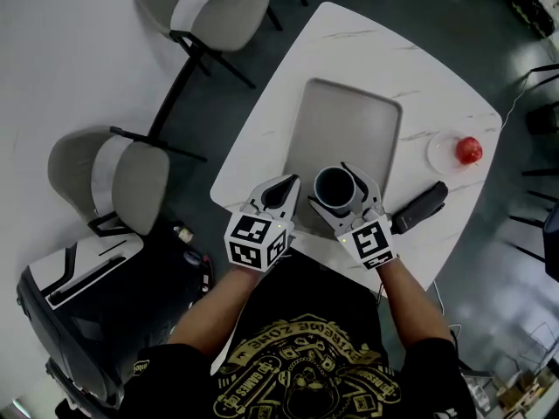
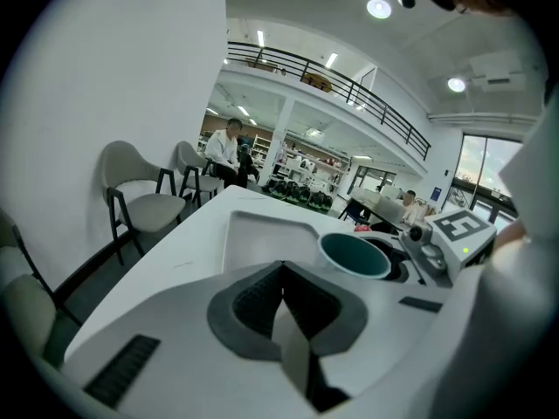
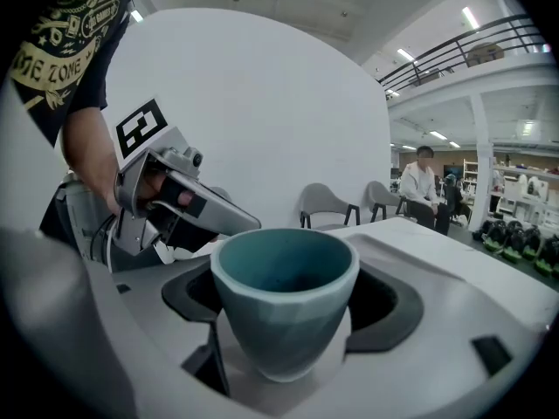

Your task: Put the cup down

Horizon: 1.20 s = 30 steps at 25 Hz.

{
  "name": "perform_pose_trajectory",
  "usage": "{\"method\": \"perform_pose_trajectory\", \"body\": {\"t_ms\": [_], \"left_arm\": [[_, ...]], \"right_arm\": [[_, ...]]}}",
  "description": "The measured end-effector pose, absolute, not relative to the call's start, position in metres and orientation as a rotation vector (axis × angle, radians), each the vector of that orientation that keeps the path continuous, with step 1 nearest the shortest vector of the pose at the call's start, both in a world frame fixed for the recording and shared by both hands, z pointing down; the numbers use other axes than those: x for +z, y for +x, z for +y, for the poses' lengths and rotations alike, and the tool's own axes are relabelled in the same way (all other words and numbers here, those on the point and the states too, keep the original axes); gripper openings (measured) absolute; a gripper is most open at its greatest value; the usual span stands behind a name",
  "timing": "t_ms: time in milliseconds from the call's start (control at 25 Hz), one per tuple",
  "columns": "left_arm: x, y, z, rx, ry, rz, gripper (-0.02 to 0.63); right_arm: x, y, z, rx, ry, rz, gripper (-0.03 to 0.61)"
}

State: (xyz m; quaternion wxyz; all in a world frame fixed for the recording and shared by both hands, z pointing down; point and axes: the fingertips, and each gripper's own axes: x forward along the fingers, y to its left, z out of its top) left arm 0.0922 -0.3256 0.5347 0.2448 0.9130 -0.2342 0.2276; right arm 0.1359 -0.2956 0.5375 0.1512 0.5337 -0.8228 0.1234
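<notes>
A teal cup (image 1: 334, 187) sits between the jaws of my right gripper (image 1: 327, 184), which is shut on it. The cup hangs upright over the near end of a grey tray (image 1: 345, 125) on the white marble table (image 1: 393, 55). In the right gripper view the cup (image 3: 284, 278) fills the middle, held around its lower body by the right gripper (image 3: 284, 295). My left gripper (image 1: 281, 188) is just left of the cup, shut and empty, near the table's near edge. The left gripper view shows the left gripper (image 2: 281, 273) with jaws together, the cup (image 2: 355, 255) to its right and the tray (image 2: 262, 234) ahead.
A red apple (image 1: 469, 150) lies on a small white plate (image 1: 444, 157) at the table's right side. A black object (image 1: 419, 208) lies near the right gripper. Grey chairs (image 1: 210, 11) (image 1: 113, 177) stand to the left, and a dark case (image 1: 70, 295) is on the floor.
</notes>
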Motion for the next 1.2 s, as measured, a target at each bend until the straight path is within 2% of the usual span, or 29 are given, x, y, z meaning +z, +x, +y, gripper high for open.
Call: {"method": "perform_pose_trajectory", "body": {"t_ms": [1200], "left_arm": [[0.527, 0.093, -0.312, 0.598, 2.478, -0.656, 0.009]], "right_arm": [[0.538, 0.142, -0.269, 0.398, 1.523, -2.327, 0.411]]}}
